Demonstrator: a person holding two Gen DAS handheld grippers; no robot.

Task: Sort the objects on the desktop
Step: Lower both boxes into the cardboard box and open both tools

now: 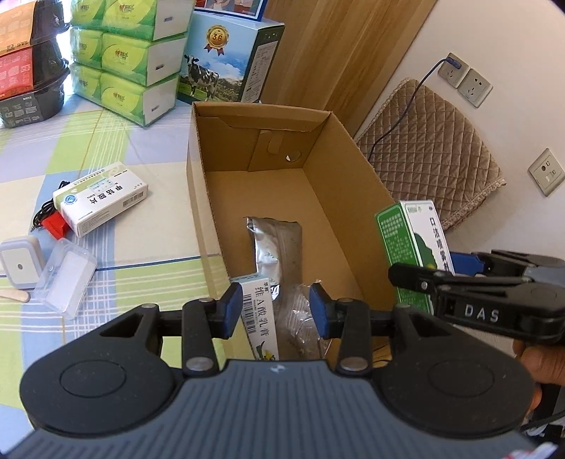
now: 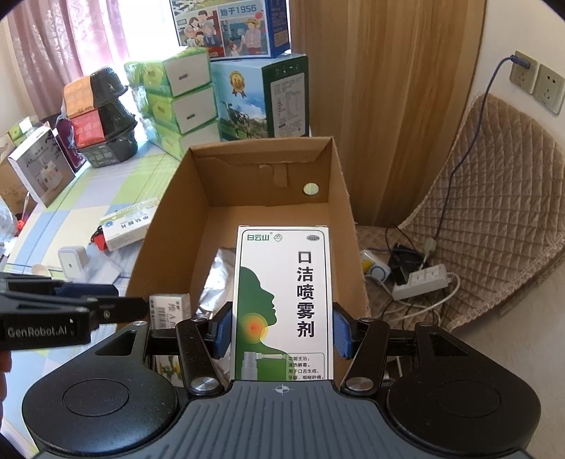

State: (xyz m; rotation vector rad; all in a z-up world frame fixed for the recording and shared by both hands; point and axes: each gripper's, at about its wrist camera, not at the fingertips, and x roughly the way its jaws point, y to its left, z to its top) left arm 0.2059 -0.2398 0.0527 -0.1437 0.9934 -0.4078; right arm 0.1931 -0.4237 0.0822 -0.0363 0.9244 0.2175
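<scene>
White wall at right, two sockets on it, a blue cable plugged into the left one. A third wall plate sat lower right in the left view. Wood-grain panel stood upper centre. Quilted tan chair cushion at right; white power strip and tangled leads on the seat. Pink curtain upper left, daylight through it. Bench was covered by a green, blue and white checked cloth.

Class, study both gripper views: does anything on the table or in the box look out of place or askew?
Slightly. A white medicine box lies askew on a red item and black cable, outside the cardboard box.
</scene>
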